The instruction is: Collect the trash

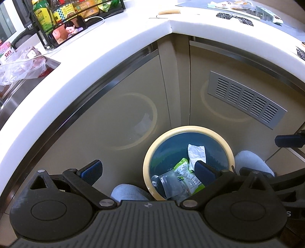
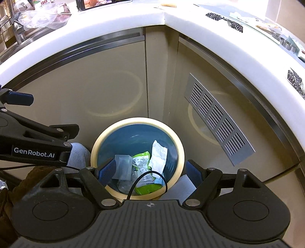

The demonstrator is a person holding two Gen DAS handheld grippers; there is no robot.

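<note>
A round bin with a cream rim (image 1: 225,141) and blue inside stands on the floor in the cabinet corner; it also shows in the right wrist view (image 2: 179,145). In it lie a white crumpled paper (image 1: 197,153) (image 2: 158,158), a green wrapper (image 1: 185,171) (image 2: 144,162) and clear plastic (image 1: 169,183) (image 2: 123,167). My left gripper (image 1: 147,169) is open and empty above the bin's left side. My right gripper (image 2: 150,168) is open and empty, straddling the bin from above.
A white L-shaped counter (image 1: 118,45) (image 2: 114,26) overhangs beige cabinet doors with a metal vent grille (image 1: 246,100) (image 2: 215,118). On the counter are wrappers (image 1: 234,18) (image 2: 223,19), a plastic bag (image 1: 21,66) by a sink, a bottle rack (image 1: 57,17). Grey slippers (image 1: 127,192) flank the bin.
</note>
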